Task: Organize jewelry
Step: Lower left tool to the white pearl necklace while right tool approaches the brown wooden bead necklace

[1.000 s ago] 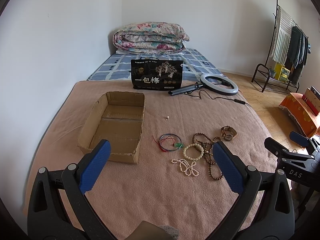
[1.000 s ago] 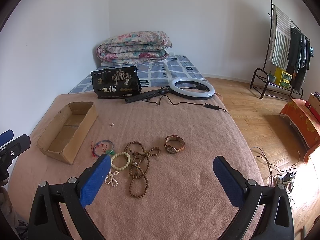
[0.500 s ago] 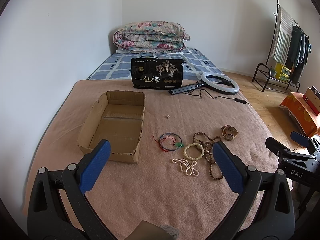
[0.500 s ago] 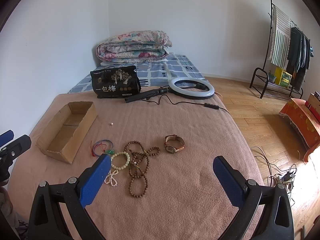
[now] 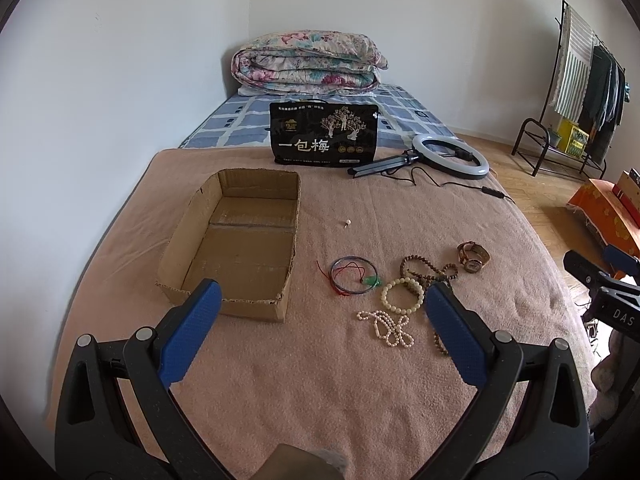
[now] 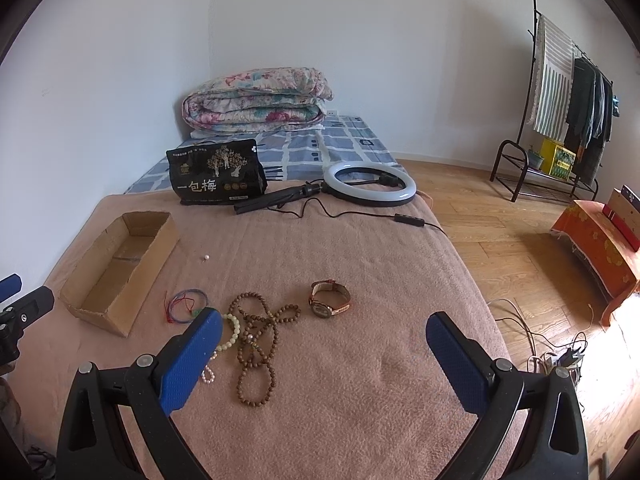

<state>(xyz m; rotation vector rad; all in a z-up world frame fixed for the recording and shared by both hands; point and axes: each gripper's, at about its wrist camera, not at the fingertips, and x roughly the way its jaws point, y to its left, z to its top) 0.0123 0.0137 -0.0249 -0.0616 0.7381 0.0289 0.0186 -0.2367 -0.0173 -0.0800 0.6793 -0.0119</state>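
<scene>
Below centre frame, wide-open left gripper [image 5: 320, 324] should descend squarely over the white pearl strand [image 5: 386, 326], destined for the empty brown cardboard box [image 5: 240, 240].

**The room around me**

I am looking over a bed [image 5: 320, 380] that is wearing a pinkish-brown blanket, with a folded floral quilt [image 6: 256, 98] lying at its far end against plain white walls [image 6: 360, 40]. To my right, wooden flooring [image 6: 500, 220] is catching bright daylight, and a black clothes rack [image 6: 560, 100] is standing near the wall, holding hanging garments.
</scene>
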